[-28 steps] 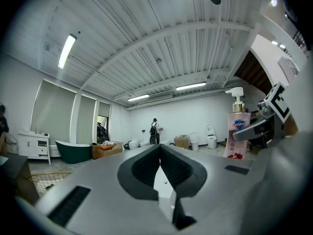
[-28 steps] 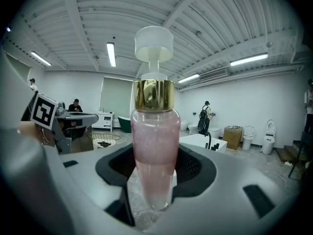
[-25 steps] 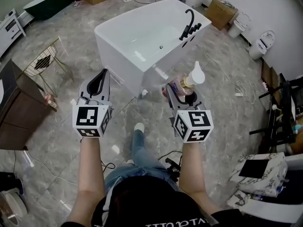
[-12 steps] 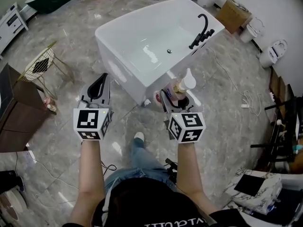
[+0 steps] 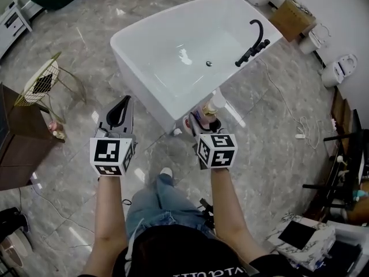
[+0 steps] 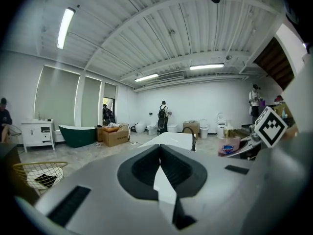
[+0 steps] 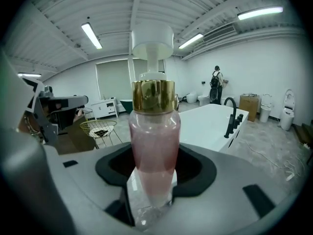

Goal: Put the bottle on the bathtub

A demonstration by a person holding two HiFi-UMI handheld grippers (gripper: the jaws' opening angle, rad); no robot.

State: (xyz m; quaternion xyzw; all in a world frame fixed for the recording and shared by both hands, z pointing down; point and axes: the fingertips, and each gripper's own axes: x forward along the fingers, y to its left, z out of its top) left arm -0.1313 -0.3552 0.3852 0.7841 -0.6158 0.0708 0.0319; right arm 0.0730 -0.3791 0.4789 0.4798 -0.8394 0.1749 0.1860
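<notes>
Grey marble floor point(image 5: 271, 131) runs under everything, and the white bathtub point(image 5: 147, 94) stands on it right in front of the person, set at an angle, with a black tap point(image 5: 253, 39) on its far right rim. Off to the left a dark wood cabinet point(image 5: 17, 146) sits near a wire basket point(image 5: 39, 84). The person holds both arms out toward the tub. The left gripper point(image 5: 123, 104) hangs over the floor short of the tub's near wall, its claw pressed together with nothing in it. The right gripper point(image 5: 206, 116) is level with it and well apart, closer to the tub's near corner, and its claw pinches the bottle point(image 7: 152, 141) low on the body. That bottle stands upright in the grip, clear, part full of pink liquid, with a gold collar and a white pump on top. It is up in the air just before the tub, not on it.
</notes>
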